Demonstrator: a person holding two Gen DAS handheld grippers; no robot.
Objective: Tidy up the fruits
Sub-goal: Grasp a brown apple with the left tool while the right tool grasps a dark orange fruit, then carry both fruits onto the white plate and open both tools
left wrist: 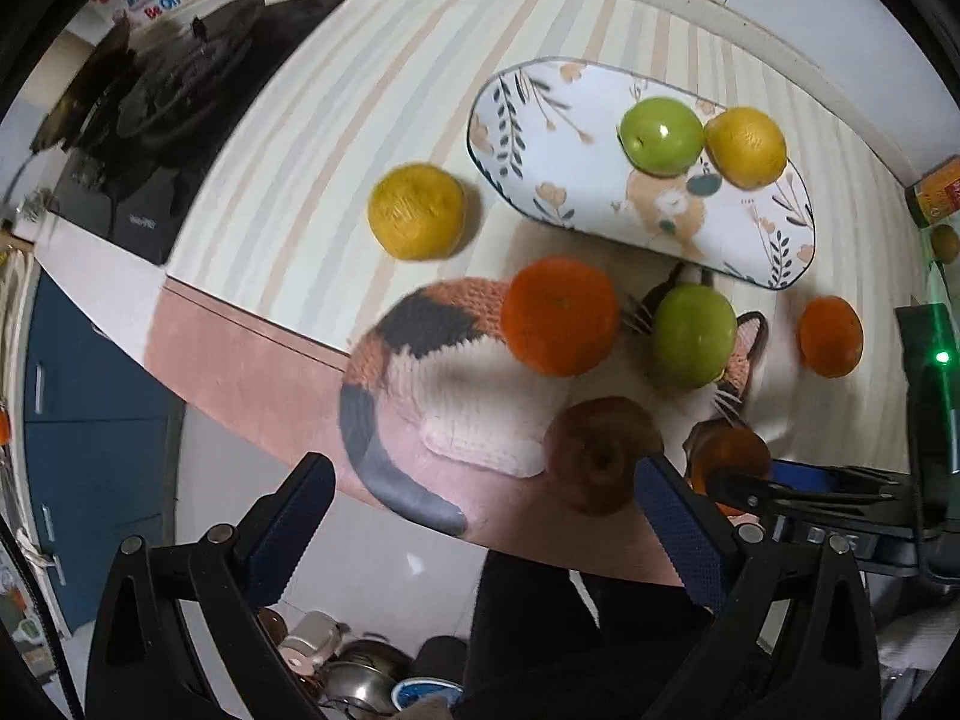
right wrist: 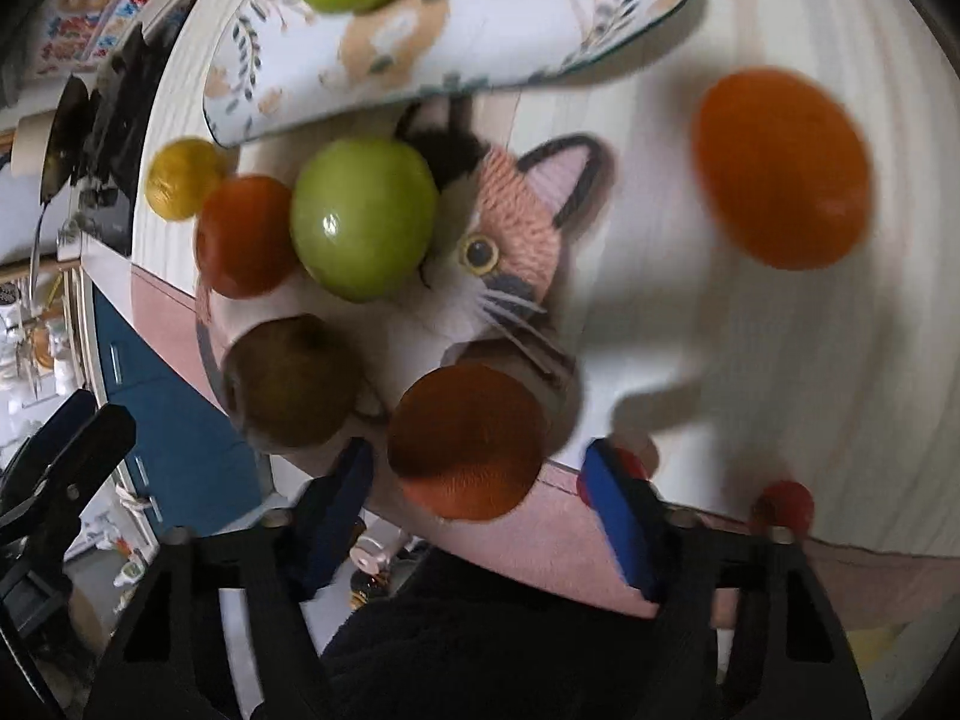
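Note:
A floral oval plate (left wrist: 540, 138) holds a green apple (left wrist: 660, 135) and a yellow fruit (left wrist: 746, 147). On the cat-shaped mat (left wrist: 456, 360) lie an orange (left wrist: 559, 324), a green apple (left wrist: 695, 336) and a brown fruit (left wrist: 600, 450). A yellow fruit (left wrist: 417, 211) and another orange (left wrist: 831, 336) lie on the striped cloth. My left gripper (left wrist: 486, 510) is open, above the table's near edge. My right gripper (right wrist: 480, 474) is open around an orange (right wrist: 468, 441) on the mat, with the brown fruit (right wrist: 294, 381) to its left; whether the pads touch the orange is unclear.
A black gas stove (left wrist: 180, 108) sits at the far left. A can (left wrist: 936, 189) stands at the right edge. Blue cabinets (left wrist: 90, 420) and pots on the floor lie below the table's near edge. The plate (right wrist: 288, 90) lies just beyond the mat.

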